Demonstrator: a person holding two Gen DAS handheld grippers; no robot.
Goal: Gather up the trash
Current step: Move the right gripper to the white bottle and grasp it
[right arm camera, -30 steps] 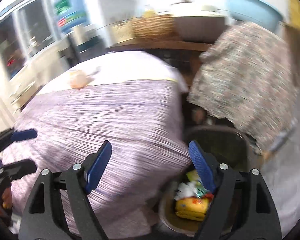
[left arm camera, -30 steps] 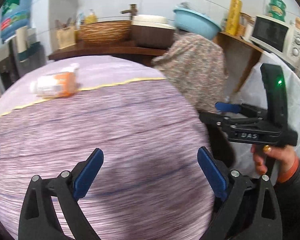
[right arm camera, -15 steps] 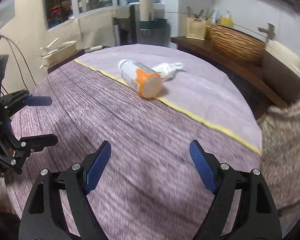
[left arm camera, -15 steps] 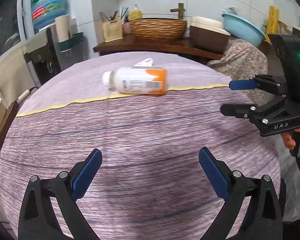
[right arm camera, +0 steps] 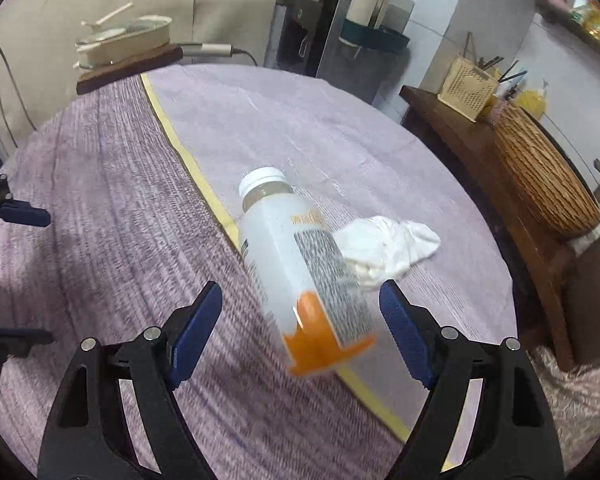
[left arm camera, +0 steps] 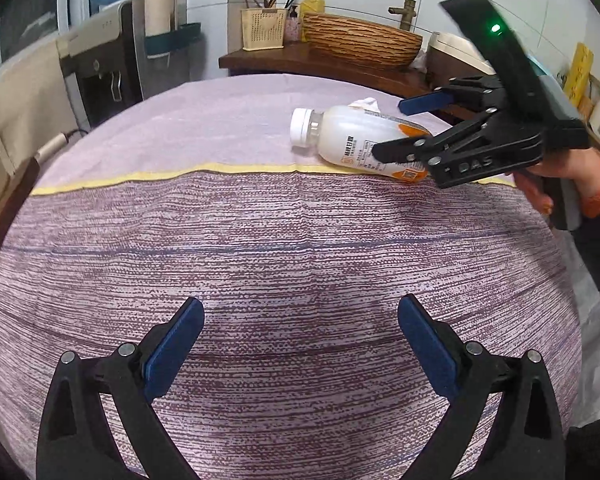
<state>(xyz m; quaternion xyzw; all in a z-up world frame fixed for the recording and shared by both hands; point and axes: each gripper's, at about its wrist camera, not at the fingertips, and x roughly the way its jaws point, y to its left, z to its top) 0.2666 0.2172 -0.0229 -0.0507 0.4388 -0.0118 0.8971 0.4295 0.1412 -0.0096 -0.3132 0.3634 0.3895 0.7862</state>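
— While the bottle point(right arm camera: 300, 264) lies on its side on the tablecloth point(left arm camera: 260, 264), where's the right gripper point(right arm camera: 300, 300)?
— Spread wide around its orange end, not pinching. A crumpled tissue point(right arm camera: 388, 246) touches the bottle; the left gripper point(left arm camera: 300, 332) gapes empty.

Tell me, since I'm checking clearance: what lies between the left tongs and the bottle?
Only bare purple tablecloth and its yellow stripe separate the left tongs from the bottle, per the left wrist view.

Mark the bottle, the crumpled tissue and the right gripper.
bottle point(right arm camera: 296, 256), right wrist view, label at mid-body.
crumpled tissue point(right arm camera: 392, 246), right wrist view, its centre.
right gripper point(right arm camera: 300, 300), right wrist view, midway between the open jaws.
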